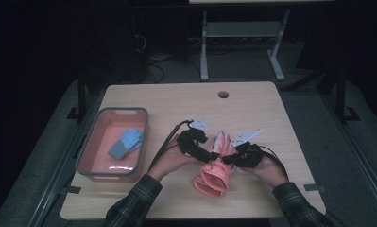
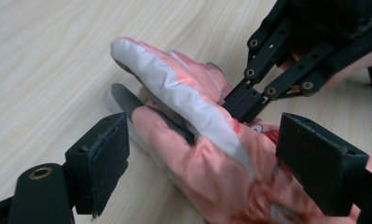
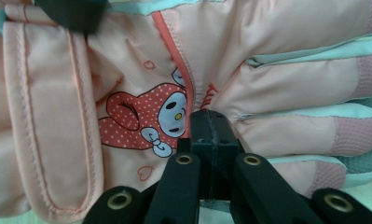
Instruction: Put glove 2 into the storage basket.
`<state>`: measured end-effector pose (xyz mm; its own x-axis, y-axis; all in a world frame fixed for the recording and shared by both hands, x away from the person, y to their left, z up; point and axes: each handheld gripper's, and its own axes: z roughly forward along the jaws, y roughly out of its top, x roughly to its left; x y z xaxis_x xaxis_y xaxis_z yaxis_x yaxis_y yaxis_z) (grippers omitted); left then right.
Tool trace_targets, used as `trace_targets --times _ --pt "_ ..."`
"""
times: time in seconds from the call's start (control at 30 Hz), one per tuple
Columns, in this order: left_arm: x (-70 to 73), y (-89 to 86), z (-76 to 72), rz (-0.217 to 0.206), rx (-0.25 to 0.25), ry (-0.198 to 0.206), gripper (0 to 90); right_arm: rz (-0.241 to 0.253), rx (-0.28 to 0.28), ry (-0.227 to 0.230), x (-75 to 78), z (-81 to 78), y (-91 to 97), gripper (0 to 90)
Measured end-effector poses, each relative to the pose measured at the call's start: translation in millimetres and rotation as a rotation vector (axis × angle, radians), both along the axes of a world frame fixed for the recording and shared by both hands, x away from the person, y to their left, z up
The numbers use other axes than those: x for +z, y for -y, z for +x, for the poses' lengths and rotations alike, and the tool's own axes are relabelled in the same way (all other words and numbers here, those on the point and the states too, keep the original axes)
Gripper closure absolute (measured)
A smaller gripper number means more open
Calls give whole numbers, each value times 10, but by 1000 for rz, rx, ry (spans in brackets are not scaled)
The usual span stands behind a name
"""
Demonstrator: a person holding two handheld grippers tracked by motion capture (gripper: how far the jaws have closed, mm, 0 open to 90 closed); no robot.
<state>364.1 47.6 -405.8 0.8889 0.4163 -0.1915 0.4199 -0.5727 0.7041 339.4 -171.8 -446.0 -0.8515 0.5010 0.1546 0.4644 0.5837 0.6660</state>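
Observation:
A pink glove (image 1: 214,172) with grey-white finger panels lies on the wooden table, cuff toward the person. My left gripper (image 1: 213,155) is open. In the left gripper view its pads (image 2: 106,158) stand on either side of the glove (image 2: 197,140) at the palm, and the left pad is clear of the fabric. My right gripper (image 1: 225,160) is shut, and its closed tip (image 2: 242,105) rests against the back of the glove. In the right gripper view the joined jaws (image 3: 210,130) touch the glove (image 3: 127,70) beside a printed cartoon character.
A pink bin with a grey rim (image 1: 122,110) stands at the table's left and holds a blue glove (image 1: 126,143). A round cable hole (image 1: 223,94) sits near the far edge. A grey metal stand (image 1: 243,42) is on the floor beyond the table.

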Motion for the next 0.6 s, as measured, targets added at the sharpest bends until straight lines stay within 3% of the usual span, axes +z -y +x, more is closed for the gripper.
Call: trace_targets --times 0.13,0.17,0.2,0.23,0.27,0.47,0.6 --pt "-107 63 27 20 0 -50 166 1 2 8 -18 -6 9 900" --pt "-177 98 39 65 -13 -53 165 0 2 10 -19 -8 8 900" --pt "-177 98 39 65 -13 -53 165 0 2 10 -19 -8 8 900" --pt "-261 130 51 80 -13 -80 145 -3 -1 9 -19 -14 3 900" --pt "-261 130 51 80 -13 -80 137 -3 -1 9 -19 -14 3 900" --pt "-416 114 112 49 -27 -171 126 -16 5 26 -16 -31 16 900" --pt "-457 119 125 56 -34 -185 127 -27 4 42 23 -59 62 900"
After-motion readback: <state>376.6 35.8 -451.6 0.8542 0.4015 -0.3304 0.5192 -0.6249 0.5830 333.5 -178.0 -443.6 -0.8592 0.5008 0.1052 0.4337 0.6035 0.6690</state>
